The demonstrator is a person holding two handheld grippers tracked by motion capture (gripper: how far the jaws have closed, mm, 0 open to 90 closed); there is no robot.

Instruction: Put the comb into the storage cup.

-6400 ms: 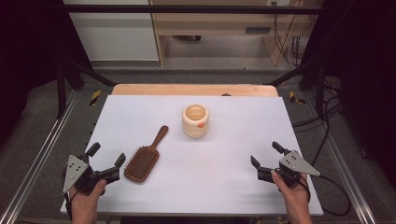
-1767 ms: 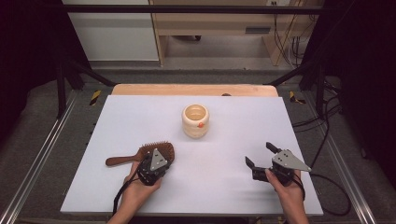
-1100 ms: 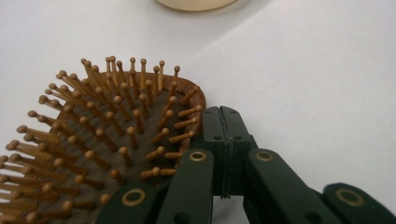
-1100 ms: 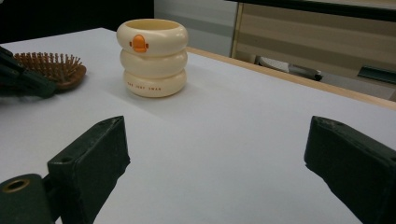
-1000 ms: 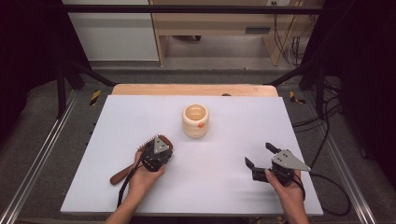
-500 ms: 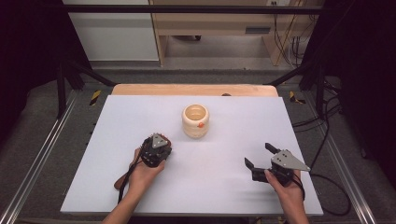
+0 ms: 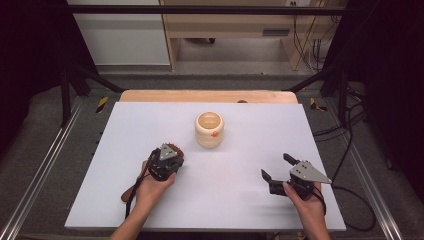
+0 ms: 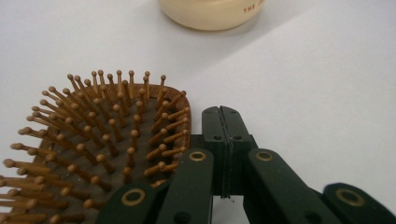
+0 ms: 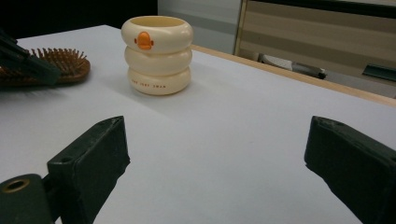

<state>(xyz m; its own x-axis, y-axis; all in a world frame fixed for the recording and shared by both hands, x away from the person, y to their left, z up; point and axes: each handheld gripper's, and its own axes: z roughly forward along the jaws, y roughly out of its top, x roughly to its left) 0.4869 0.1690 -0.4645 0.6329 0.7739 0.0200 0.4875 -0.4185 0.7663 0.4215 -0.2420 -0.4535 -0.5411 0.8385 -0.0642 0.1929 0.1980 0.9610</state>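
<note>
We see a table (image 7: 240, 210) with a cup (image 7: 209, 129) near its middle, toward the far side. A hairbrush (image 7: 172, 149) lies on the table, left of the cup and closer to us. The left gripper (image 7: 165, 162) sits right beside the brush. The right gripper (image 7: 280, 170) is far off to the right, near the front edge.

One wooden hairbrush (image 8: 93, 154) just beside the left gripper (image 8: 223, 122), one cream cup (image 7: 209, 129) beyond it, two grippers, the right gripper (image 7: 276, 168) apart
</note>
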